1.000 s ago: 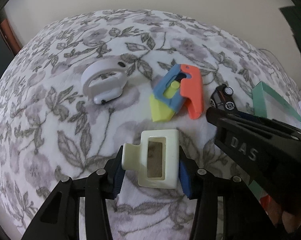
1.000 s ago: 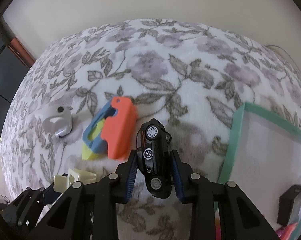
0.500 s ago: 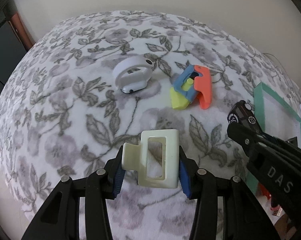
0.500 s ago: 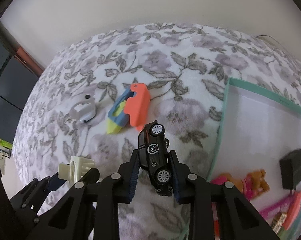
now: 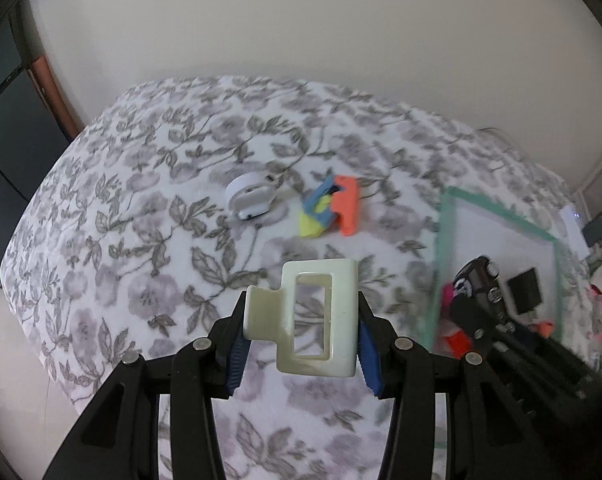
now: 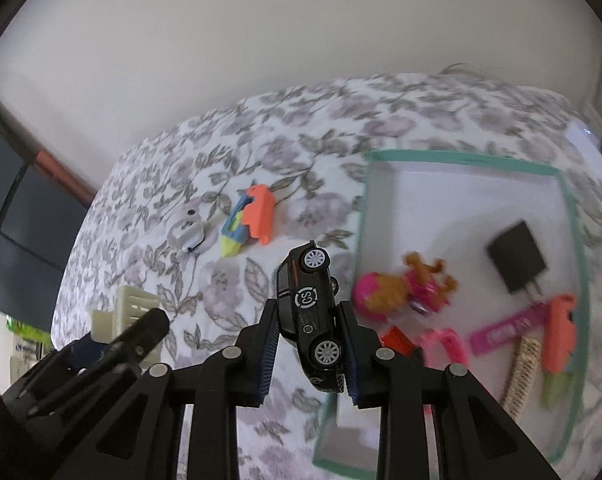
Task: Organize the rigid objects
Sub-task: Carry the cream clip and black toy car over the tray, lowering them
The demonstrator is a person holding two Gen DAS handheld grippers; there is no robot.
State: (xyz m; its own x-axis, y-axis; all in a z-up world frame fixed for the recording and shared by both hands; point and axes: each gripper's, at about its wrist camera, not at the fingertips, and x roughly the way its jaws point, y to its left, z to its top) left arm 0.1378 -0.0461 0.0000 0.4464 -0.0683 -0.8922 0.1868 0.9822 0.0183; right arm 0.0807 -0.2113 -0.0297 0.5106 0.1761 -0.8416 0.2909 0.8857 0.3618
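My left gripper (image 5: pixel 301 356) is shut on a cream plastic clip (image 5: pixel 319 320) and holds it well above the floral bedspread. My right gripper (image 6: pixel 307 354) is shut on a black toy car (image 6: pixel 311 312), held in the air just left of the green-rimmed white box (image 6: pixel 465 156). The car (image 5: pixel 477 284) and the box (image 5: pixel 497 216) also show at the right of the left wrist view. A white rounded gadget (image 5: pixel 251 198) and an orange, blue and yellow toy (image 5: pixel 331 210) lie on the bedspread.
Inside the box lie a black charger (image 6: pixel 517 258), a pink and brown toy (image 6: pixel 405 290), a pink strip (image 6: pixel 509 328), an orange and green toy (image 6: pixel 559 336) and a comb (image 6: pixel 521 372). A wall stands behind the bed. Clutter lies at the far right (image 5: pixel 601 232).
Both grippers have risen and drawn back from the bedspread with their objects. The right gripper with the car has moved right, toward the box.
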